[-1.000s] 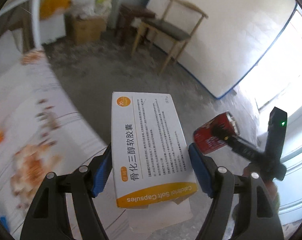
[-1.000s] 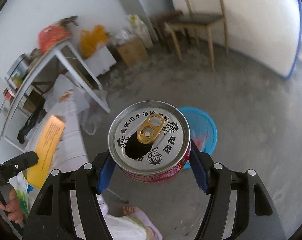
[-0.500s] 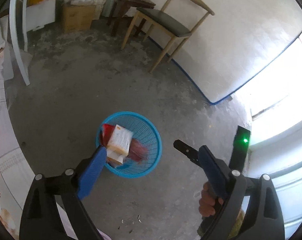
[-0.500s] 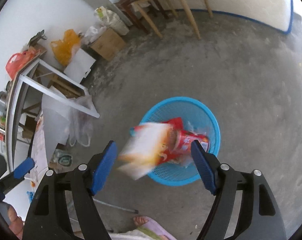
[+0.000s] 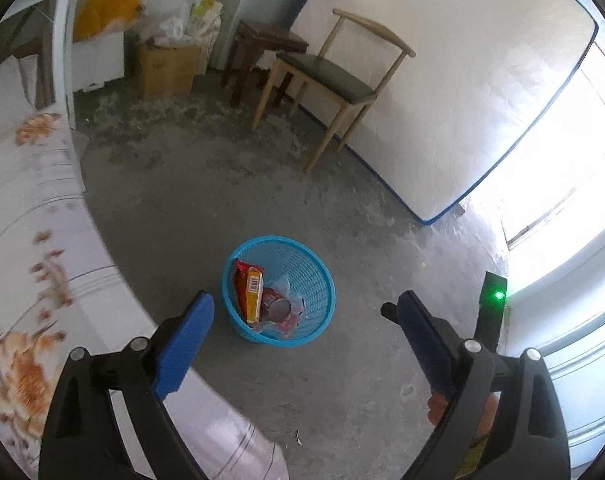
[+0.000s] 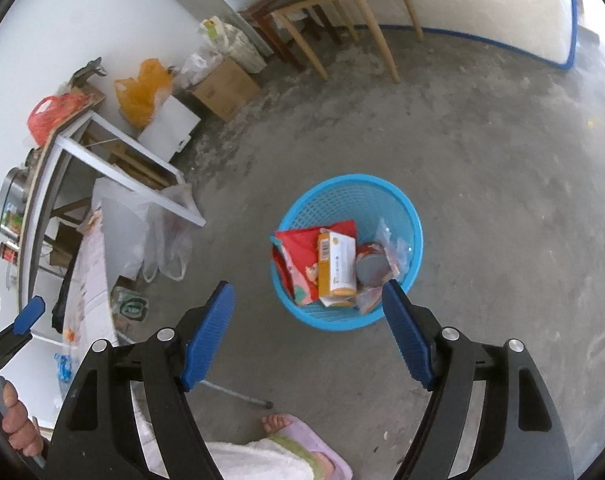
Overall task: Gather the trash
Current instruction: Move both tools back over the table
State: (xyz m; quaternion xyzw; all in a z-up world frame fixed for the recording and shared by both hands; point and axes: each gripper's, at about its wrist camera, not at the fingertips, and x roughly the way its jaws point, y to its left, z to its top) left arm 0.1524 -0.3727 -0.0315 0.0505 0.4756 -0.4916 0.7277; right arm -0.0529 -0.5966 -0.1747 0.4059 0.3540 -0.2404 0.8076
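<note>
A blue mesh basket (image 5: 302, 272) stands on the concrete floor and holds trash. In it, an orange-and-white medicine box (image 5: 254, 294) stands on end beside a red can (image 5: 276, 306) and a red wrapper (image 5: 241, 270). My left gripper (image 5: 302, 300) hangs open above the basket with nothing between its blue pads. In the right wrist view the basket (image 6: 382, 184) lies just ahead with the box (image 6: 336, 264), the can (image 6: 370, 268) and the wrapper (image 6: 298, 248) inside. My right gripper (image 6: 307, 286) is open and empty above its near rim.
A wooden chair (image 5: 334, 76) and a cardboard box (image 5: 166, 68) stand at the far wall, where a white mattress (image 5: 442, 100) leans. A floral cloth (image 5: 30, 240) covers a surface at left. A white-framed table (image 6: 102, 148), plastic bags (image 6: 162, 240) and a person's slippered foot (image 6: 298, 432) are near.
A second ago my left gripper held the medicine box and my right held the red can. Both were let go and now lie in the basket. Both grippers' jaws stand wider.
</note>
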